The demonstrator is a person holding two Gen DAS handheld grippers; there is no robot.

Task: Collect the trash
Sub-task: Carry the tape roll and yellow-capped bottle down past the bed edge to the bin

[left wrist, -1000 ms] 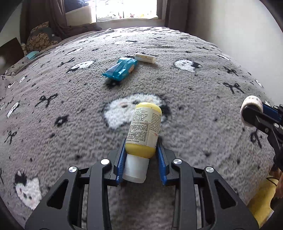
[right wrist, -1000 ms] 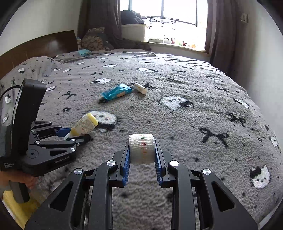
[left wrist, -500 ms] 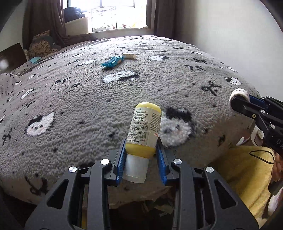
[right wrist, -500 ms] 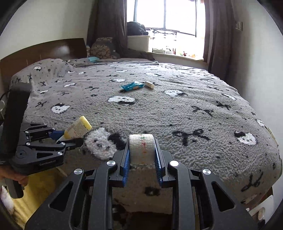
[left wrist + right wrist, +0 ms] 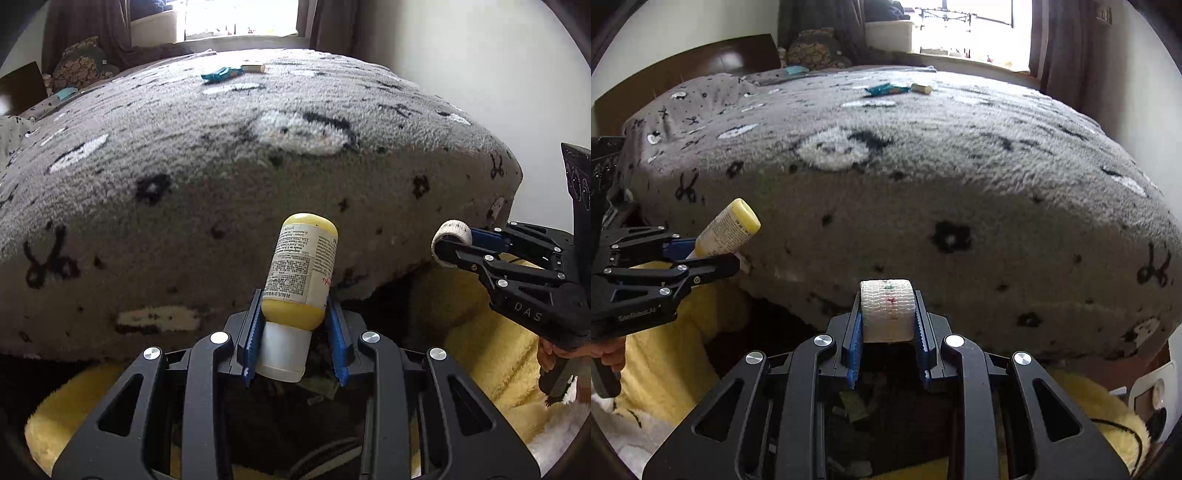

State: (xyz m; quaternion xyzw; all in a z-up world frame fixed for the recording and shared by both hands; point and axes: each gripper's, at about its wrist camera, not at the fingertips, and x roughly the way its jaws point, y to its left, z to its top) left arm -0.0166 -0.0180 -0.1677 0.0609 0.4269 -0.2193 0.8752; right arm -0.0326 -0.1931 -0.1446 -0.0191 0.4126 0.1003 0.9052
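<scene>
My left gripper is shut on a yellow bottle with a white cap and a printed label, held off the near edge of the bed. In the right wrist view the same bottle shows at the left. My right gripper is shut on a white bandage roll, also past the bed's edge; the roll appears at the right of the left wrist view. Far back on the grey blanket lie a blue wrapper and a small cream tube. Below both grippers is a dark opening with scraps in it.
The bed with its grey fleece blanket fills the view ahead. Yellow fluffy fabric lies on both sides of the dark opening. A wooden headboard and pillows stand at the back left, a window behind, a white wall at the right.
Both grippers have pulled back from over the bed and sunk past its near edge, each still holding its item. The wrapper and tube stayed put, now far off.
</scene>
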